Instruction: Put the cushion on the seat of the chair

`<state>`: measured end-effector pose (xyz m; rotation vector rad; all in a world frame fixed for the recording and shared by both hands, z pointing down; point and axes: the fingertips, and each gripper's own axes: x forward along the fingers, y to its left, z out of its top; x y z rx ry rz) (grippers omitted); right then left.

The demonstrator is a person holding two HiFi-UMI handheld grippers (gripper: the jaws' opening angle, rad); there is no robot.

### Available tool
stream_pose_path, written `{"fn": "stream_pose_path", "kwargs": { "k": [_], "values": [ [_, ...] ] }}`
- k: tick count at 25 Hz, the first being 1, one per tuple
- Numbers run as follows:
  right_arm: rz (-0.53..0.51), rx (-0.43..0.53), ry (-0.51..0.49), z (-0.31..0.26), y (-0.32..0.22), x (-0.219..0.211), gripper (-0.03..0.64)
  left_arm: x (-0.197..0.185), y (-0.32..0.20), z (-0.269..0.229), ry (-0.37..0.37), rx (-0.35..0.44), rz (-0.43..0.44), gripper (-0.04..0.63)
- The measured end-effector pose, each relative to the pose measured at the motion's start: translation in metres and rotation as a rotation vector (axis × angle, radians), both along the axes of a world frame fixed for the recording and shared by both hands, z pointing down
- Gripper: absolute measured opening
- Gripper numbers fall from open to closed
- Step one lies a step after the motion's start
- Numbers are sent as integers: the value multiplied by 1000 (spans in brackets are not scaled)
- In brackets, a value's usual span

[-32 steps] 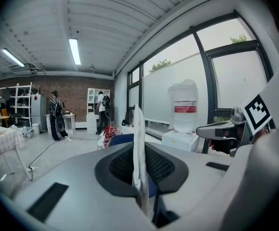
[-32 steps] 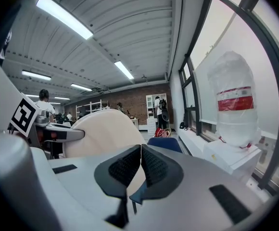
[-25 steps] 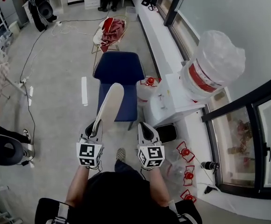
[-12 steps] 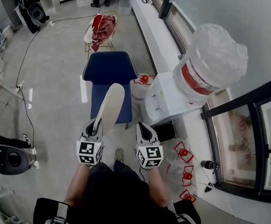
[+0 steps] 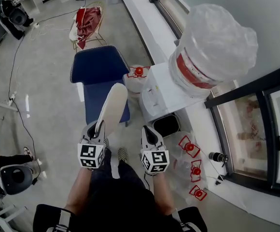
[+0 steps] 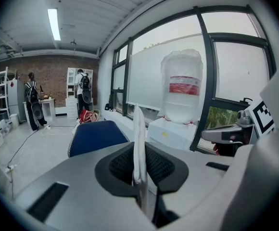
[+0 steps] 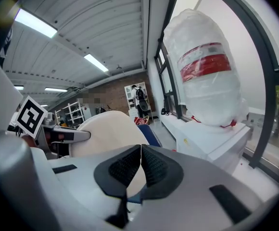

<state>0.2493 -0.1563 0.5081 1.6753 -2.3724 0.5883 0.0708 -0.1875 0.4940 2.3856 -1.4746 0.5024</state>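
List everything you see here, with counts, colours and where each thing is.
cushion: one, cream, held on edge, over the chair seat in the head view
chair: one, blue, on the floor ahead
water bottle: one, clear, red label, plastic-wrapped, atop the dispenser
dispenser: one, white, right of the chair
red-capped jugs: at least four, clear, floor around the dispenser
cloth: one, red, beyond the chair's back
left hand-held gripper: one, grey, shut on the cushion
right hand-held gripper: one, grey, shut, empty

Left hand-held gripper [image 5: 97,126] clamped — right [image 5: 147,129] closed
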Motion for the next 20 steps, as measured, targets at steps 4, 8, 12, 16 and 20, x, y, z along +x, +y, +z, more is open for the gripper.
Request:
{"fn": "stream_pose_path", "kwargs": {
  "k": [4,8,12,16,20],
  "values": [
    [40,-19,12,14,-12,12,29,12,-19,22,1,-28,47,43],
    [66,-55,21,33,-17,14,29,19,-36,45,0,-60,88,44],
    [97,-96,28,56,-19,13,29,23,-48,72,10,-92,119,44],
    [117,-133,26,76,-19,5,29,29,-57,97,24,-128,141,43],
    [125,-158,30,92,-19,2,29,38,-61,123,31,-160,164,44]
  ]
}}
